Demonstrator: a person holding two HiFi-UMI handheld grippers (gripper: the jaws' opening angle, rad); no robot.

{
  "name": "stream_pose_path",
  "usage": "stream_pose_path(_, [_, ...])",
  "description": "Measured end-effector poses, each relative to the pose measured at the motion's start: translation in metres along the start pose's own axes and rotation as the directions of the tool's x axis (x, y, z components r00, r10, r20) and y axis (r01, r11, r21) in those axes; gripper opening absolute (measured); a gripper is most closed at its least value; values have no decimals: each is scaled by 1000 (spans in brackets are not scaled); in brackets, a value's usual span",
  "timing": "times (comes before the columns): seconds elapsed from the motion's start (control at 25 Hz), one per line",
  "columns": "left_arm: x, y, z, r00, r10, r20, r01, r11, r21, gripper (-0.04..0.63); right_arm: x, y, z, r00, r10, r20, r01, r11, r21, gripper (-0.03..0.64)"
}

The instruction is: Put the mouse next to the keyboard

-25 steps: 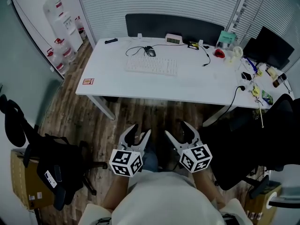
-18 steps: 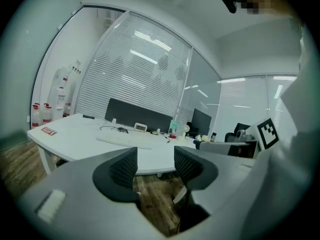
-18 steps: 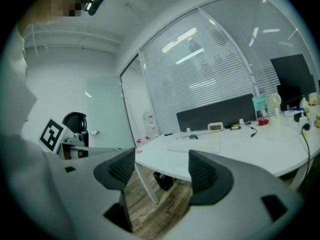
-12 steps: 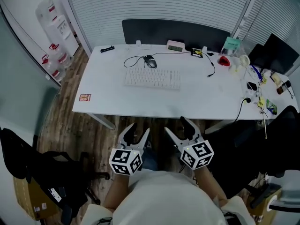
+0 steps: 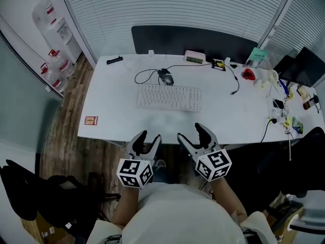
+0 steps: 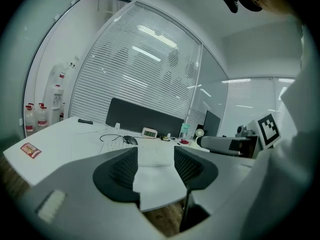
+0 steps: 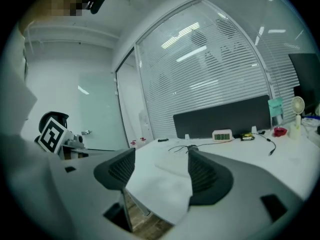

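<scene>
A dark corded mouse (image 5: pixel 165 77) lies on the white desk (image 5: pixel 116 124) just behind the white keyboard (image 5: pixel 168 97), near its left half; it also shows small in the left gripper view as the mouse (image 6: pixel 131 140) behind the keyboard (image 6: pixel 150 151). My left gripper (image 5: pixel 147 138) and right gripper (image 5: pixel 192 135) hover side by side at the desk's near edge, well short of the keyboard. Both are open with nothing between the jaws. The left gripper (image 6: pixel 155 164) and the right gripper (image 7: pixel 157 168) each point toward the desk.
A dark partition panel (image 5: pixel 193 39) runs along the desk's far edge, with a small clock (image 5: pixel 194 57) in front of it. A loose cable (image 5: pixel 231 80), a red object (image 5: pixel 249 74) and clutter fill the right end. Water bottles (image 5: pixel 51 65) stand at the left; a black chair (image 5: pixel 51 197) is lower left.
The view has closed in on the desk: both grippers now reach its near edge instead of hanging over the floor. The mouse and keyboard have not moved.
</scene>
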State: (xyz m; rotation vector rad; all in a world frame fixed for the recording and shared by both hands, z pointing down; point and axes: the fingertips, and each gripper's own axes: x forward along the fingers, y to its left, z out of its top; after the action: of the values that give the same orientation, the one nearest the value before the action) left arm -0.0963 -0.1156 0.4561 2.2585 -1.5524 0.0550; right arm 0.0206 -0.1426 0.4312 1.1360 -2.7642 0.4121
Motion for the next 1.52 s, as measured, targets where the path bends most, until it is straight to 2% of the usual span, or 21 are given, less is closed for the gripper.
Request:
stream_pose_path(0.48, [55,68,16,999,-7,-45,6,1000,-12,215,102,-40,10,999,-28,-37,28,1000,-13,313])
stream_pose_path(1.0, [97,120,19,996,-21,-91,19,999,-27,215,210,-104,-1,987,-88,-135,77,994,-84,313])
stream_pose_path(1.32, [116,137,13,991,-31,-130,27,999,-38,215,280,-141,-22,958,-102,-268,66,988,-142,319])
stream_pose_path(1.52, [123,141,10,989,-32,-142,25,998,-51,215,320,-161,-41,920,-109,-375,50,985,-164,322])
